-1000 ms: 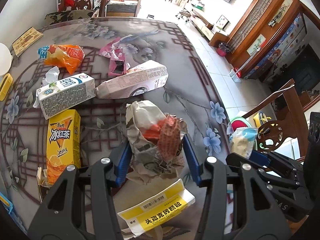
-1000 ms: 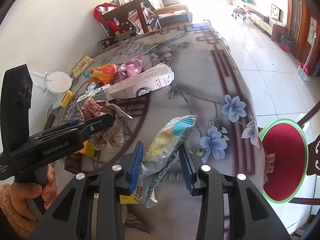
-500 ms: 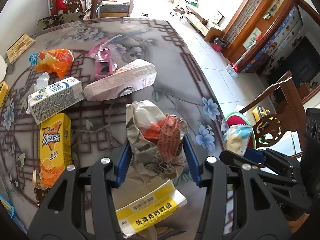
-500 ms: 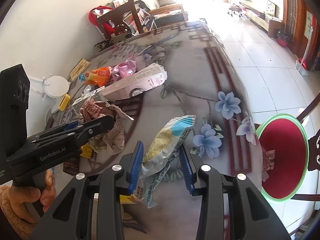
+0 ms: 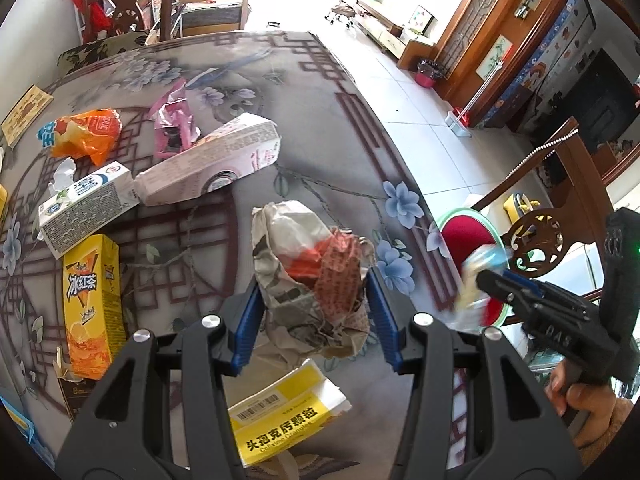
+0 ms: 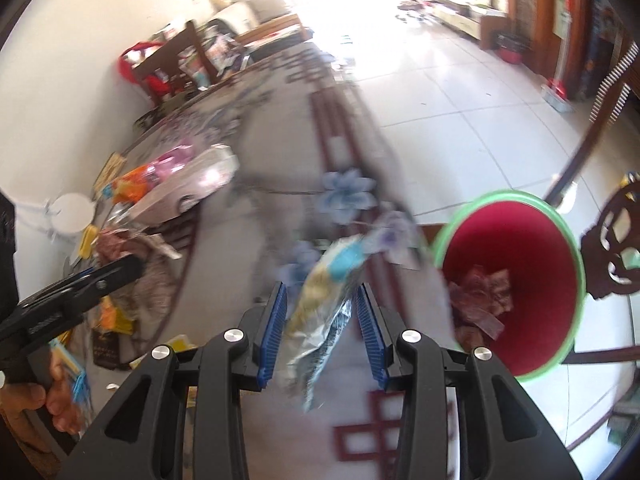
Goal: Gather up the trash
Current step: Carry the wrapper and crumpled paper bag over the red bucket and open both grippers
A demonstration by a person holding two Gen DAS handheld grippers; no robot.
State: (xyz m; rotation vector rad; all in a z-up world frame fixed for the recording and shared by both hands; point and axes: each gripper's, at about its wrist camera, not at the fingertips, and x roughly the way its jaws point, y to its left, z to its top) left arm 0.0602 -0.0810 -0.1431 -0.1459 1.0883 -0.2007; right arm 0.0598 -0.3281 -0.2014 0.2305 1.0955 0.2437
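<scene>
The left claw (image 5: 314, 312) points steeply down over the surface (image 5: 304, 128), its handle gripped by a hand (image 6: 48, 396) low at the left of the right wrist view. Its blue pads press both sides of a crumpled paper wrapper (image 5: 308, 272), grey-printed with a red and orange patch showing in its open top; the jaws stand partly closed on that bundle, which rises ahead of the fingertips. Just below the claw lies a yellow and white medicine box (image 5: 284, 412). To its left lie a yellow tea carton (image 5: 92, 304), a white and blue milk carton (image 5: 86, 208) and a long pale pink carton (image 5: 212, 160). Farther ahead are an orange snack bag (image 5: 86, 136) and a pink wrapper (image 5: 174, 128).

The right claw (image 6: 322, 320) also tilts downward, held by a hand (image 5: 588, 404) at the lower right of the left wrist view. Between its blue pads hangs a snack packet (image 6: 326, 292), silver with yellow and light blue print, blurred in both views. The jaws are narrow and pinch the packet, whose lower end dangles below the pads. Just right of this claw, off the surface's edge, stands a red bin with a green rim (image 6: 516, 272). Some crumpled reddish trash (image 6: 480, 296) lies inside it. A dark carved wooden chair (image 5: 536, 240) stands beyond the bin.
</scene>
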